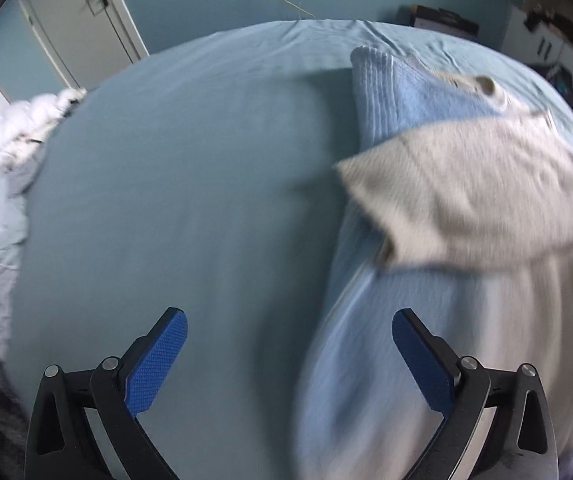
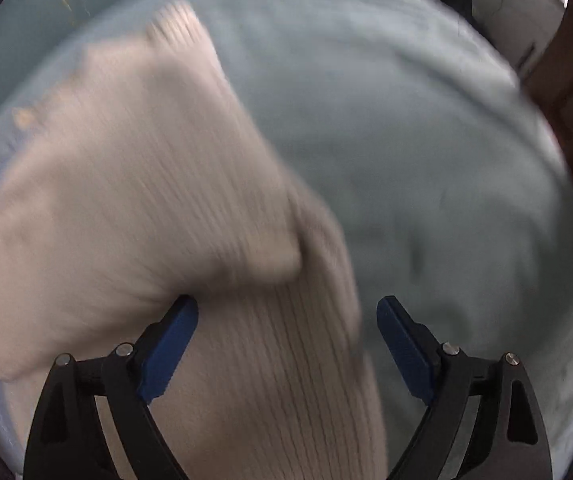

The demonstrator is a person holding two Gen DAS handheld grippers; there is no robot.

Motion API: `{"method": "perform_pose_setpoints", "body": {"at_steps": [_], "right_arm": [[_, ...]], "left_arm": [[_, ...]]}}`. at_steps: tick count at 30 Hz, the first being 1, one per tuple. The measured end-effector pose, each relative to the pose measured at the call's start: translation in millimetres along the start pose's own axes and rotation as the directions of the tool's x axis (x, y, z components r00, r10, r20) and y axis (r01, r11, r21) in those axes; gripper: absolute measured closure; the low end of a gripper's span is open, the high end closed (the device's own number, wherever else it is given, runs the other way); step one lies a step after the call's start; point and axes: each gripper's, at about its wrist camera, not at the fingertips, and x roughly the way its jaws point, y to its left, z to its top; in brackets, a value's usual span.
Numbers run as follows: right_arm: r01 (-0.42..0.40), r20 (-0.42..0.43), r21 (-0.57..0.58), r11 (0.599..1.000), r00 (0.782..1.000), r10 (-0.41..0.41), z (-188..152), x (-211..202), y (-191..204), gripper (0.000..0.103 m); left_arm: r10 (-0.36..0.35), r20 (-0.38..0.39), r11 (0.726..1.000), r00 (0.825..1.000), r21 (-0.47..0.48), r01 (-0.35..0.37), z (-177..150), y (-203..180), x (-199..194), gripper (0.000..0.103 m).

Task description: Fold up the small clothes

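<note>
Item: knit sweater [image 2: 134,184] on bed sheet [image 2: 426,160], ahead and left of right gripper [image 2: 286,344]. Both grippers, left gripper [image 1: 288,356] included, gape empty. Risk: loose folded sleeve [image 1: 470,196] could slide open, unpinned.

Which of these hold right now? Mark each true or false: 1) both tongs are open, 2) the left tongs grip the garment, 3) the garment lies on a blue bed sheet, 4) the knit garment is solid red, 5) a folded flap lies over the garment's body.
1) True: the left tongs and right tongs both stand wide apart.
2) False: nothing sits between their pads; they hang over the sheet beside the garment.
3) True: it lies on the blue bed sheet.
4) False: it is pale blue and cream ribbed knit.
5) True: a cream flap lies folded across it.
</note>
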Motion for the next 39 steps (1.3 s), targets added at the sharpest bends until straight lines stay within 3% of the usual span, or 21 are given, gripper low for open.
{"method": "perform_pose_setpoints", "body": {"at_steps": [2, 6, 12, 14, 17, 19, 21, 23, 26, 29, 33, 35, 37, 38, 39], "right_arm": [[-0.082, 0.063, 0.068, 0.994, 0.995, 0.077, -17.5, -25.1, -18.1, 0.015], [-0.296, 0.079, 0.089, 0.951, 0.954, 0.289, -64.0, -96.9, -56.5, 0.014], [-0.389, 0.048, 0.032, 0.921, 0.921, 0.387, -159.8, -200.2, -95.4, 0.014], [-0.423, 0.050, 0.038, 0.905, 0.906, 0.421, -181.9, -210.3, -103.2, 0.010], [-0.482, 0.021, 0.109, 0.870, 0.876, 0.482, -209.8, -196.6, -111.3, 0.001], [-0.473, 0.012, 0.150, 0.868, 0.879, 0.476, -220.9, -168.1, -119.9, 0.001], [-0.439, 0.026, 0.160, 0.884, 0.897, 0.440, -228.2, -149.1, -119.2, 0.001], [-0.403, 0.012, 0.189, 0.896, 0.913, 0.408, -235.6, -127.4, -118.3, 0.001], [-0.385, -0.073, 0.224, 0.895, 0.910, 0.409, -231.7, -99.6, -114.8, 0.001], [-0.381, -0.089, 0.220, 0.898, 0.909, 0.407, -225.1, -91.5, -113.9, 0.001], [-0.400, -0.105, 0.225, 0.888, 0.897, 0.430, -225.1, -81.8, -110.1, 0.001], [-0.403, -0.127, 0.228, 0.887, 0.891, 0.437, -227.1, -79.4, -107.9, 0.001], [-0.393, -0.146, 0.229, 0.890, 0.891, 0.431, -231.5, -77.9, -110.0, 0.001], [-0.390, -0.154, 0.235, 0.890, 0.890, 0.430, -231.5, -74.8, -110.0, 0.001], [-0.388, -0.162, 0.239, 0.890, 0.888, 0.431, -237.0, -75.9, -115.2, 0.001]], "left_arm": [[0.025, 0.008, 0.999, 1.000, 0.038, -0.026, -22.6, 11.5, -26.8, 0.000], [-0.015, 0.022, 0.997, 1.000, 0.070, 0.013, -63.9, 27.4, -69.9, 0.000], [-0.127, -0.005, 0.991, 0.992, 0.047, 0.127, -115.9, 18.6, -88.4, 0.000], [-0.152, -0.024, 0.987, 0.988, 0.041, 0.153, -127.3, 11.8, -86.4, 0.000], [-0.177, -0.053, 0.983, 0.983, 0.034, 0.179, -145.0, 0.9, -77.5, 0.000], [-0.214, -0.100, 0.976, 0.972, 0.023, 0.217, -155.3, -5.7, -65.0, 0.000], [-0.224, -0.165, 0.974, 0.961, -0.014, 0.224, -164.7, -11.6, -46.8, 0.000], [-0.264, -0.225, 0.964, 0.938, -0.038, 0.262, -173.7, -18.3, -28.2, 0.001], [-0.331, -0.314, 0.944, 0.890, -0.123, 0.307, -182.7, -19.9, -1.9, 0.003], [-0.377, -0.337, 0.925, 0.863, -0.185, 0.331, -184.8, -16.6, 13.8, 0.004], [-0.415, -0.352, 0.906, 0.839, -0.240, 0.348, -187.0, -13.5, 27.7, 0.014], [-0.415, -0.348, 0.906, 0.840, -0.242, 0.348, -186.3, -14.4, 28.5, 0.020], [-0.402, -0.335, 0.912, 0.852, -0.223, 0.343, -184.1, -15.9, 25.3, 0.054], [-0.404, -0.329, 0.912, 0.853, -0.222, 0.346, -180.2, -14.1, 23.3, 0.078], [-0.424, -0.327, 0.902, 0.845, -0.236, 0.362, -180.6, -13.3, 25.3, 0.086]]}}
